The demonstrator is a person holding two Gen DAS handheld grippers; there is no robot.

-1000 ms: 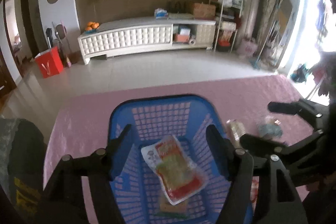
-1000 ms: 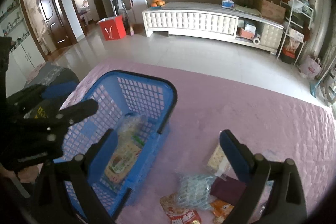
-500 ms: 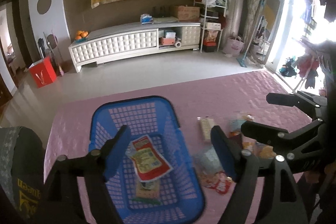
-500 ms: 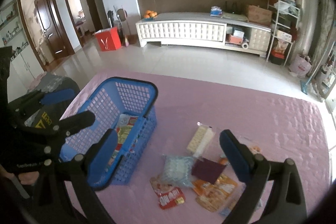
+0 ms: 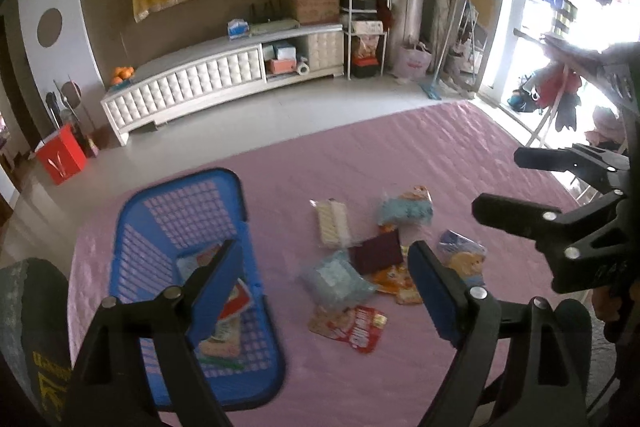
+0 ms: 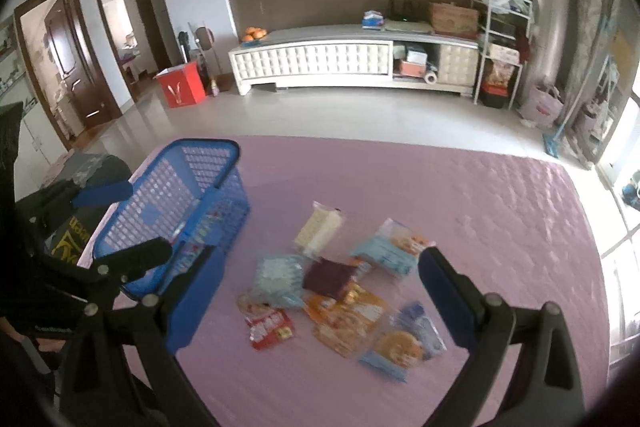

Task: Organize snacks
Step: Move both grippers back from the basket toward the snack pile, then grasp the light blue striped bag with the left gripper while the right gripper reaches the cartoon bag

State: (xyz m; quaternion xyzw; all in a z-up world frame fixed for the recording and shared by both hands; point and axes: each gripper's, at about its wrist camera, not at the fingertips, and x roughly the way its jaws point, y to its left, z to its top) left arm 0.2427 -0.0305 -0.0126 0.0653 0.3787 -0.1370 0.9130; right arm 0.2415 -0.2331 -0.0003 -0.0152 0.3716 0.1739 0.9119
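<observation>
The left tool (image 5: 324,267) hung above the table (image 5: 400,155) with its jaws opening and nothing between them; below the gap lay pink cloth and the near end of the snack pile. The right tool (image 6: 320,279) stood wide open and empty, hovering over the same pile.

The snacks sat loose near the middle of the table: a pale cracker pack (image 5: 332,223) farthest, a light blue packet (image 5: 406,211) to its right, a dark maroon pouch (image 5: 378,253) in the centre touching an orange packet (image 5: 398,281), a clear bluish bag (image 5: 336,279) on the left, and a red packet (image 5: 356,325) nearest. A blue biscuit pack (image 6: 404,343) lay at the right near corner of the pile.

The blue basket (image 5: 132,227) stood to the left, just beside the pile but not touching it, close to the table's left edge, with a few packets (image 5: 236,301) already inside. Right of the pile and beyond it, the pink cover lay bare out to the far and right edges.
</observation>
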